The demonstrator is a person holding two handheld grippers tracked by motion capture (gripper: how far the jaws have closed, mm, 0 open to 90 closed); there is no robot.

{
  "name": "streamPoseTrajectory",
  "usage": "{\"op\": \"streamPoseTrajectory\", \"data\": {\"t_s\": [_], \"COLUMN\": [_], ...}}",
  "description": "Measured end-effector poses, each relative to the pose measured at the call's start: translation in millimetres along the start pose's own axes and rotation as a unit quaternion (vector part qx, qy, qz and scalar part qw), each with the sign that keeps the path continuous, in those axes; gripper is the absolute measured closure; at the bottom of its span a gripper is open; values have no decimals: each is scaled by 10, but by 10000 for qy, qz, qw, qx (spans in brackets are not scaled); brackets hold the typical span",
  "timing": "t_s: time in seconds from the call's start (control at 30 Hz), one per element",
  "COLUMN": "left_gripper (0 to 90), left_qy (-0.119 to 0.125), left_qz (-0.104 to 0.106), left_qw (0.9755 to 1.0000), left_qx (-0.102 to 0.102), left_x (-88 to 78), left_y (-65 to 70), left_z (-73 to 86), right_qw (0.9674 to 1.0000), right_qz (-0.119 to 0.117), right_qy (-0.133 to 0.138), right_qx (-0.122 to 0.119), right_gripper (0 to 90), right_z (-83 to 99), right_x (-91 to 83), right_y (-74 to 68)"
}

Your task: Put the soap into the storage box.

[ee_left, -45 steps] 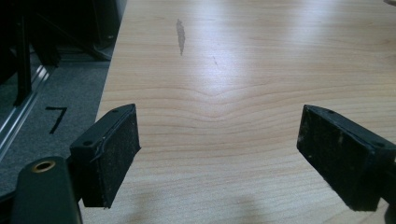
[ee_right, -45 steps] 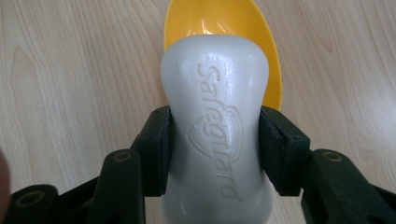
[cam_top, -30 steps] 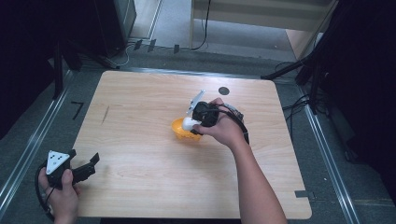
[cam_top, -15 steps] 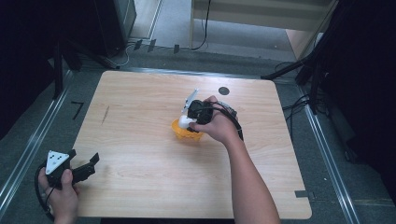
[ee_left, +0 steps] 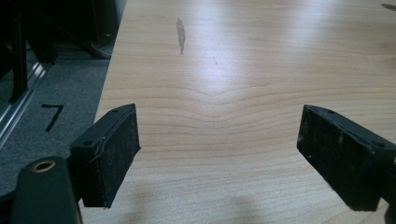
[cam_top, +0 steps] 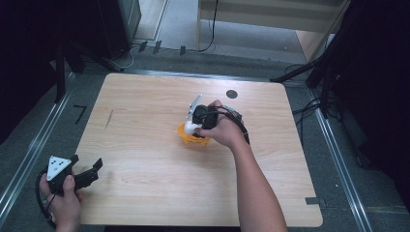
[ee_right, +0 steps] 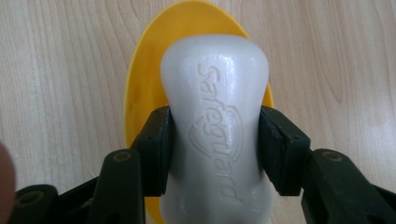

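one white waisted bar of soap (ee_right: 215, 135), stamped "safeguard", is clamped at its narrow middle between the two black jaws of the right gripper (ee_right: 215, 149), directly above one shallow yellow plastic dish (ee_right: 144, 88); whether the bar touches the dish cannot be told. in the high view the dish (cam_top: 193, 137) sits near the middle of the one light wooden table (cam_top: 145, 111). the left gripper (ee_left: 217, 149) is released, jaws wide apart above bare wood, at the table's near left corner (cam_top: 80, 176).
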State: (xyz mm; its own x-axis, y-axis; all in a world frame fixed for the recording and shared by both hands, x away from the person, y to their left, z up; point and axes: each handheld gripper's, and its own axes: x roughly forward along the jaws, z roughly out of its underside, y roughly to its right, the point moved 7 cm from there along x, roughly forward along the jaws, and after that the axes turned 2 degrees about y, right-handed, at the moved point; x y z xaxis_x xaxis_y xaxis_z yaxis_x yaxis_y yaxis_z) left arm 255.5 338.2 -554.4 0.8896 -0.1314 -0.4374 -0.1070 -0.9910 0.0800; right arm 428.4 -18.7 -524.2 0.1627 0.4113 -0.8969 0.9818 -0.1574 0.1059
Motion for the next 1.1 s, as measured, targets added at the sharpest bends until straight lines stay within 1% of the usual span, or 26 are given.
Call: {"op": "streamPoseTrajectory", "data": {"t_s": [0.2, 0.3, 0.37, 0.43, 0.5, 0.53, 0.57, 0.6, 0.63, 0.67, 0.73, 0.83, 0.9, 1.0, 1.03, 1.07, 1.1], "left_gripper": [134, 134, 134, 134, 134, 134, 134, 134, 134, 134, 134, 134, 134, 134, 134, 134, 134], "left_qy": [-8, -13, -17, -13, -21, -12, -8, -15, -15, -15, -17, -14, -24, -12, -4, -10, -4], "left_qz": [5, 1, 2, 4, 8, 2, 1, 6, 4, 5, 2, -2, -23, -13, -13, -11, -15], "left_qw": [10000, 10000, 10000, 10000, 10000, 10000, 10000, 10000, 10000, 10000, 10000, 10000, 10000, 10000, 10000, 10000, 10000], "left_qx": [-4, -9, -13, -10, -10, -11, -11, -9, -10, -1, 0, 7, 10, 9, 14, 15, 15], "left_x": [0, 0, 0, 0, 0, 0, 1, 1, 2, 1, 1, 3, 3, 4, 4, 4, 5], "left_y": [-1, -2, -2, -2, -2, -2, -2, -2, -1, -2, -1, 0, 0, 3, 3, 3, 3], "left_z": [0, 0, 1, 0, 1, 0, -1, -1, -1, -1, 0, -1, 0, -1, -1, -1, -1], "right_qw": [10000, 9999, 9999, 9999, 9998, 9998, 9999, 9998, 9997, 9997, 9994, 9993, 9988, 9978, 9973, 9965, 9957], "right_qz": [-58, -53, -42, -101, -163, -136, -109, -78, -69, -11, 44, 98, 166, 210, 244, 268, 307], "right_qy": [-78, -89, -130, -119, -95, -33, 14, 91, 103, 151, 216, 230, 250, 368, 403, 424, 506], "right_qx": [-5, -69, -21, 0, 25, 110, 119, 163, 225, 183, 256, 276, 388, 514, 560, 666, 706], "right_gripper": [508, 508, 507, 502, 478, 450, 446, 447, 444, 439, 431, 412, 397, 389, 387, 383, 373], "right_z": [16, 23, 33, 35, 36, 29, 24, 15, 17, 16, 45, 79, 119, 179, 204, 232, 256], "right_x": [76, 102, 107, 111, 102, 77, 55, 25, -11, -37, -109, -145, -183, -247, -269, -294, -313], "right_y": [-8, 2, 1, -4, -12, -6, 5, 13, 12, 31, 33, 38, 33, 22, 28, 25, 35]}}
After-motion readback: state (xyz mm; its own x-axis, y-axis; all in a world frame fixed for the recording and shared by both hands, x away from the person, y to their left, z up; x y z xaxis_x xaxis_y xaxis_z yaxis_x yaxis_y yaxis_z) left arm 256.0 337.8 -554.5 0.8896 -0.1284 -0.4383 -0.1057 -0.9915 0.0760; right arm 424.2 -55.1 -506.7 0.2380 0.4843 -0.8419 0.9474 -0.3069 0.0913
